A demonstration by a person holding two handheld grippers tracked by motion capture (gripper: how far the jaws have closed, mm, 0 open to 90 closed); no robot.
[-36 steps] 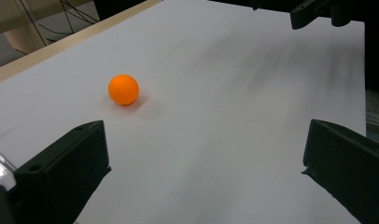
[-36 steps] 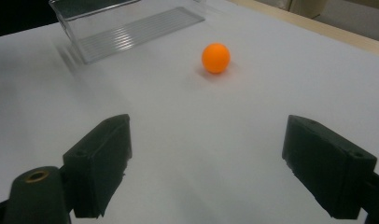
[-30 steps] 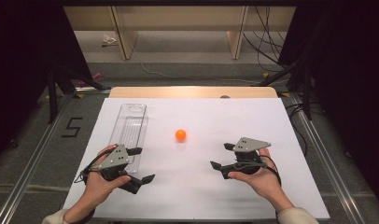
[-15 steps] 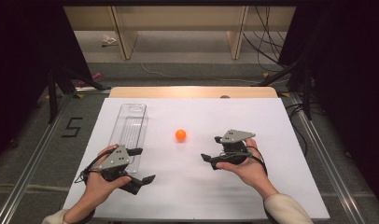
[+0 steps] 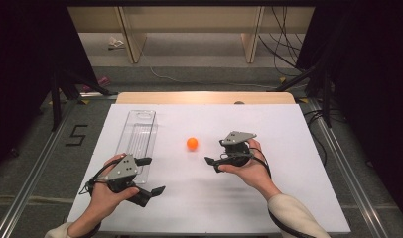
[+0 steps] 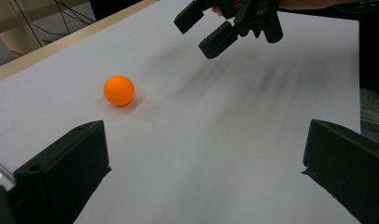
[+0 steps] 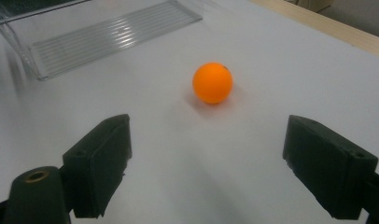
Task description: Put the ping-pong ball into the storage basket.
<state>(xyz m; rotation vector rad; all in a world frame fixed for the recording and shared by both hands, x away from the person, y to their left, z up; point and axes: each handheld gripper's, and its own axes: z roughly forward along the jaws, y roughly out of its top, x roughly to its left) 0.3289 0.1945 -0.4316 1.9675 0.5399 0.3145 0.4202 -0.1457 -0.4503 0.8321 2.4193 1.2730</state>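
High view: the small smooth orange ball (image 5: pixel 192 144) sits on the white counter (image 5: pixel 289 198), near the wide-open, empty right gripper (image 5: pixel 215 155); the left gripper (image 5: pixel 151 175) is likewise agape. Right gripper view: the ball (image 7: pixel 213 82) looks light, hard, prone to rolling; pinch across its middle.

Ahead of the right gripper (image 5: pixel 215 152), whose jaws stand wide apart, the white table (image 5: pixel 289 198) lies bare all the way to the orange ball (image 7: pixel 213 82), so nothing blocks a straight pass to it, and there is open room on either side of the ball. Beyond the ball from that gripper lies the clear plastic tray (image 7: pixel 108 35), the one obstacle on that line. The left gripper (image 5: pixel 151 175), also spread open, sits just beside the tray's near end, with bare table ahead toward the ball and the right gripper farther off.
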